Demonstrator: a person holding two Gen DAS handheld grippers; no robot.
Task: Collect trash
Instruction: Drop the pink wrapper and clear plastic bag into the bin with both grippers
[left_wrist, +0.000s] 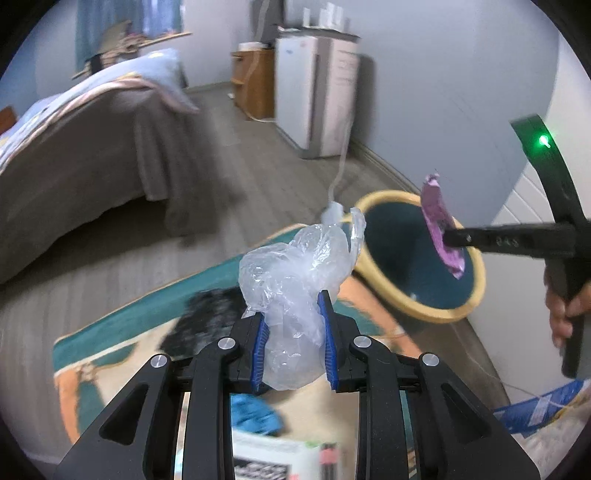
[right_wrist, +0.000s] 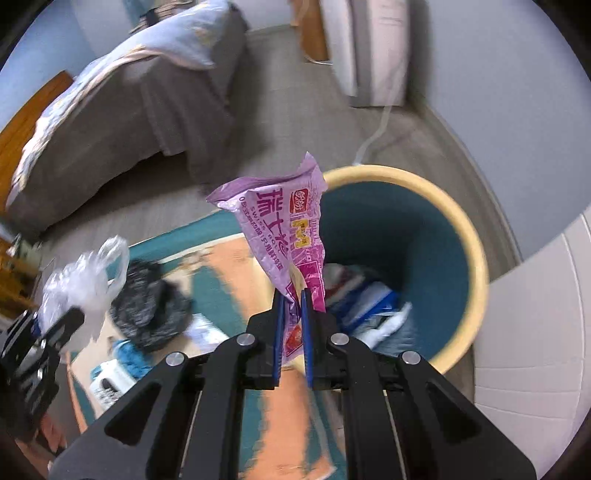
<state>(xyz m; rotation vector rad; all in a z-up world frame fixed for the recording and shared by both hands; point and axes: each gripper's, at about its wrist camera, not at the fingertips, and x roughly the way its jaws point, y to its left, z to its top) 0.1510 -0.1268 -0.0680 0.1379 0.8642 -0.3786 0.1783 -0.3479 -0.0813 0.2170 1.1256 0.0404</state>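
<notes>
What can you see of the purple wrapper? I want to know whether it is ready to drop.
The purple wrapper is a crinkled snack packet of thin glossy film, printed with Chinese characters and "SWISS ROLL". It looks empty and flattened. The right gripper is shut on its lower end, so it stands up from the fingers. In the left wrist view it hangs over the bin's mouth, touching only the gripper.

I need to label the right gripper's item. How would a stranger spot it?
Find the round bin, yellow-rimmed and teal inside, standing by the patterned rug. Beside its rim, the right gripper pinches a crumpled purple snack wrapper with printed lettering, unlike the left gripper's clear plastic bag.
</notes>
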